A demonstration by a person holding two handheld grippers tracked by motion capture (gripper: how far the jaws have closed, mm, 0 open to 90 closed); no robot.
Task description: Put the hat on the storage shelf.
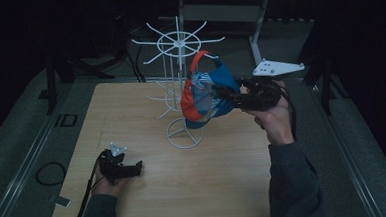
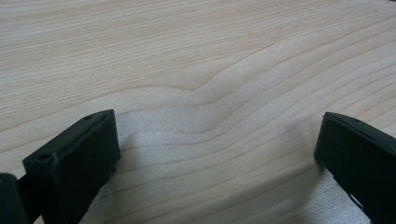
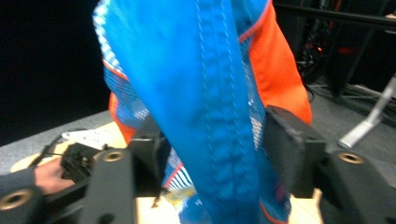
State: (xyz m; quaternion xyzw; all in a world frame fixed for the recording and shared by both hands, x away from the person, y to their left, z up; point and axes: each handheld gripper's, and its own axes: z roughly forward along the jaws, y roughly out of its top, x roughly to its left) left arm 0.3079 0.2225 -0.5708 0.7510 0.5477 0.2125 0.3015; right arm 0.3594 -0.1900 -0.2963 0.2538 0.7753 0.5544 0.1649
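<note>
The blue and orange cap (image 1: 206, 93) hangs on the white wire rack (image 1: 180, 89), which stands at the far middle of the wooden counter (image 1: 185, 189). The right gripper (image 1: 223, 93) is at the cap from the right side. Its jaws stand wide apart, and the blue cloth (image 3: 210, 116) passes between them; whether the pads touch it cannot be told. The left gripper (image 1: 138, 166) rests low over the near left part of the counter, with its jaws open and nothing between them.

High view overlooks table (image 1: 185, 189), 2 gripper views close, dim
</note>
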